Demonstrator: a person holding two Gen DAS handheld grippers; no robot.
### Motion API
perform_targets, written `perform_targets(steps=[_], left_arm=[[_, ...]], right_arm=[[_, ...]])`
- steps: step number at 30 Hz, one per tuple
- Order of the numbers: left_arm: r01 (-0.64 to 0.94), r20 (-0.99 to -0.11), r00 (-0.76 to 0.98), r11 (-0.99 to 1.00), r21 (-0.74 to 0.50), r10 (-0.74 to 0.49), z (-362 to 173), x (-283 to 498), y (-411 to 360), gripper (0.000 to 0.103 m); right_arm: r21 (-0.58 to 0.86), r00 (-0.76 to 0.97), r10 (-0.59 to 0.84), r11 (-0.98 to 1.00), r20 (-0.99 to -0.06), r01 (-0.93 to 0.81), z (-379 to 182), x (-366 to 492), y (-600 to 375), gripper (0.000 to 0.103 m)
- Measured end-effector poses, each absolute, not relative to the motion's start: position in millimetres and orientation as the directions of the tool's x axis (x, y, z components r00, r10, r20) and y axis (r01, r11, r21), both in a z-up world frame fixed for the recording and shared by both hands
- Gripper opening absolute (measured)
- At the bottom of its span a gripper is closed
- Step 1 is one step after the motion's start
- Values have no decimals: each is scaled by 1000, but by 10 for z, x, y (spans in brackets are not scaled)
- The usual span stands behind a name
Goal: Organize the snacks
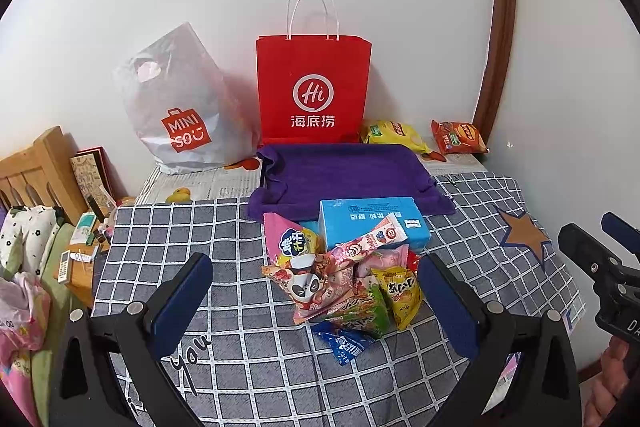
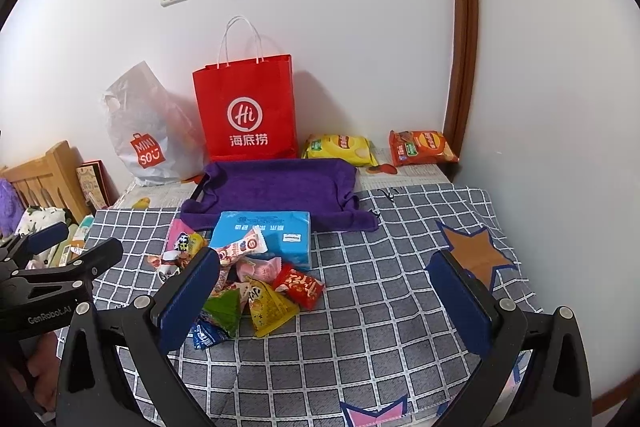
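Note:
A pile of small snack packets point(image 1: 344, 275) lies on the grey checked cloth, in front of a blue box point(image 1: 374, 223); it also shows in the right wrist view point(image 2: 256, 291), with the blue box point(image 2: 264, 231) behind. A purple cloth-lined tray point(image 1: 344, 175) point(image 2: 276, 191) sits behind the box. My left gripper point(image 1: 316, 291) is open and empty, its fingers either side of the pile, above it. My right gripper point(image 2: 320, 291) is open and empty, to the right of the pile; its left finger point(image 2: 188, 303) hides part of the pile.
A red paper bag point(image 1: 314, 87) and a grey MINISO bag point(image 1: 180, 111) stand against the wall. Yellow point(image 1: 394, 135) and orange point(image 1: 458, 137) chip bags lie back right. A wooden bed frame point(image 1: 36, 171) and clutter are left. The table edge drops off right.

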State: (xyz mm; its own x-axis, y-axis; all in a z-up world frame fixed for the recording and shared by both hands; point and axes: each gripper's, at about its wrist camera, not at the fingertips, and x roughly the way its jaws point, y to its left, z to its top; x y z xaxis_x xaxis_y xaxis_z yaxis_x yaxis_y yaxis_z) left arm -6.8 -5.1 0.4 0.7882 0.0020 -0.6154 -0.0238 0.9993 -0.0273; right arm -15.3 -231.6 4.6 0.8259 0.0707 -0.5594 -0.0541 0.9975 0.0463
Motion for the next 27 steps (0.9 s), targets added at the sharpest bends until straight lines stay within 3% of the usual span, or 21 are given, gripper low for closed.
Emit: perform_targets(steps=[27], left_arm=[[-30, -610, 792, 999, -24, 9, 22, -59, -33, 102]], right_arm=[[58, 824, 92, 996, -560, -72, 26, -198, -2242, 103]])
